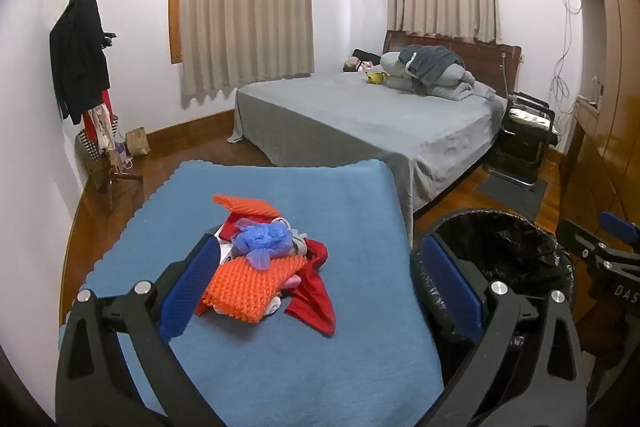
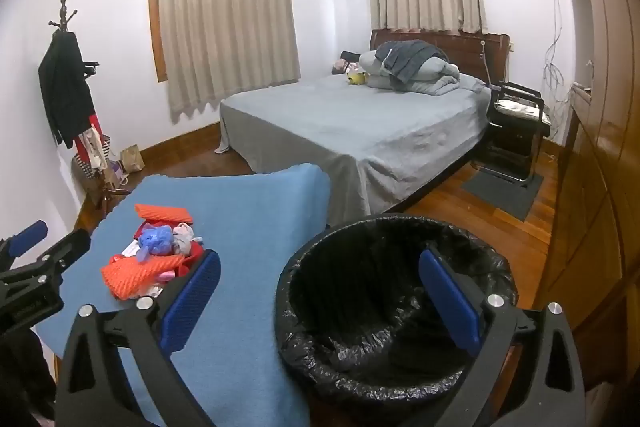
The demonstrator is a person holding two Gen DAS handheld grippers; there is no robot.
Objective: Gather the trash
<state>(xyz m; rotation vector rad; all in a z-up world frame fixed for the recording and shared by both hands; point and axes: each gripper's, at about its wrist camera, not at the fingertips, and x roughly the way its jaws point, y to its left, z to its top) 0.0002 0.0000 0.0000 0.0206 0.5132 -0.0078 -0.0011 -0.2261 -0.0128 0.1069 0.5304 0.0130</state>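
Left wrist view has the left tool (image 1: 316, 275) spread wide with nothing in it, hovering near the pile of trash (image 1: 266, 267) on the blue cloth-covered tabletop (image 1: 320, 367). That pile is orange ridged foam netting (image 1: 250, 289), a crumpled blue plastic bag (image 1: 262, 241) and red wrapper scraps (image 1: 316, 301).

Right tool (image 2: 320, 301) is wide open and empty too, aimed over the round bin with the black liner (image 2: 320, 343), just beside the tabletop.

Bin looks empty, so I'd say nothing's collected yet. Front foam piece's long axis runs roughly left-right, slightly tilted.
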